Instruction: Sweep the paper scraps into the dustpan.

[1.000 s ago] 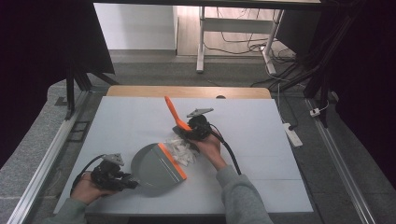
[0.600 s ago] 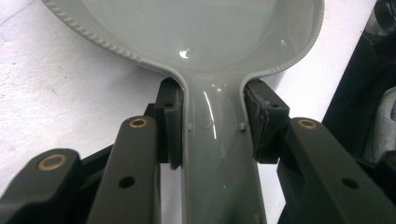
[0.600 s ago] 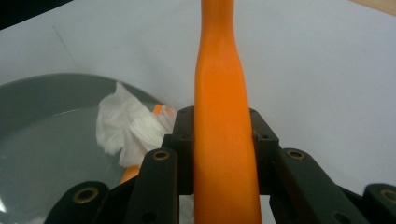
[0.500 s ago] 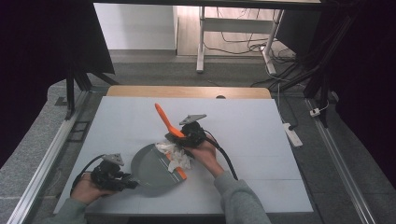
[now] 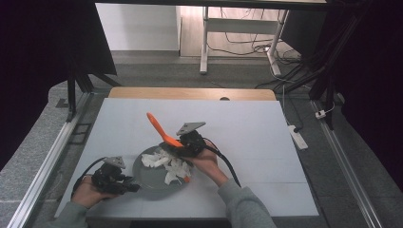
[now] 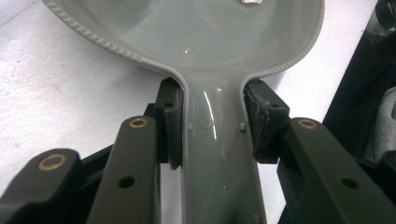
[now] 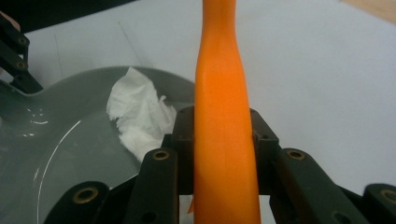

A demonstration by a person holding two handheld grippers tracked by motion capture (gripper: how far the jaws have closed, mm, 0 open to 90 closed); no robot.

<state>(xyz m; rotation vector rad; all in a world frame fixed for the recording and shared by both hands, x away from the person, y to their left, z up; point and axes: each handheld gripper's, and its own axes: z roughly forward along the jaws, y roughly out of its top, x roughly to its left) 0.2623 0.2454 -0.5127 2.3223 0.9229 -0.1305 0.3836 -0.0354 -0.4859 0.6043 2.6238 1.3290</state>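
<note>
The left gripper (image 5: pixel 127 186) has its fingers (image 6: pixel 170 123) clamped on the handle of the grey round plastic pan (image 5: pixel 145 176), near left on the white counter (image 5: pixel 266 142), likely to steady it. The right gripper (image 5: pixel 183 148) grips the orange plastic spatula (image 5: pixel 160 129) by its handle, blade end down among the crumpled white paper (image 5: pixel 168 164) in the pan, seemingly to stir or scrape it.

pans: 1 (image 5: pixel 149 178) (grey) — spatulas: 1 (image 5: pixel 159 127) — paper wads: 2 (image 5: pixel 167 164)

high view looking down from the person's side, gripper views close along jaws, sharing grey pan (image 5: pixel 154 178)
</note>
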